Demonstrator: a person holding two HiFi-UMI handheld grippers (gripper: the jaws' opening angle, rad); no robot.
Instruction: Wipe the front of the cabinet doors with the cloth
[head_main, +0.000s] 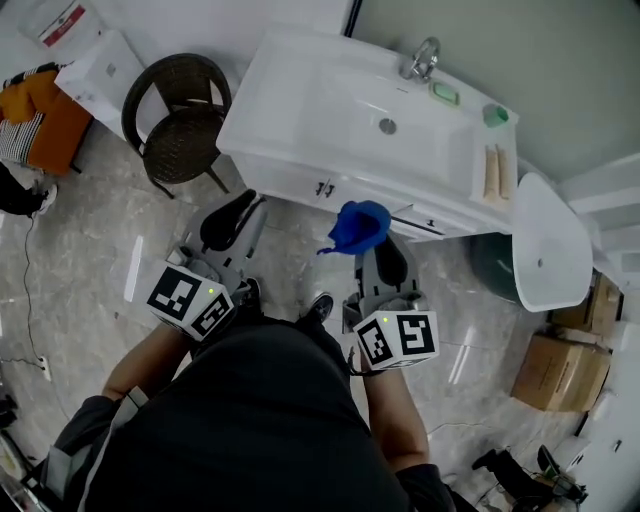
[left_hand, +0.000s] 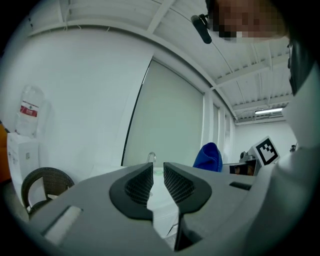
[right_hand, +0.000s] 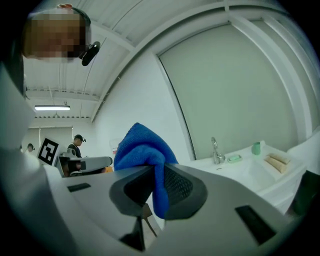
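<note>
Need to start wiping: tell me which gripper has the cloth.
The right gripper: blue cloth pinched in it; the left gripper is empty.

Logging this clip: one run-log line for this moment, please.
right gripper shut on blue microfibre cloth | left gripper open, empty | white cabinet doors: cloth contact unclear

A grey marbled tile floor (head_main: 90, 260) carries everything. On it stands a white vanity cabinet (head_main: 290, 165), with a dark wicker chair (head_main: 180, 115) just beside its left end and a white box-shaped unit (head_main: 100, 70) beyond the chair. To the cabinet's right stand a dark green bin (head_main: 495, 262) and a white oval tub (head_main: 550, 245), with cardboard boxes (head_main: 560, 372) near them. A thin cord (head_main: 30, 300) trails across the tiles at the left.
</note>
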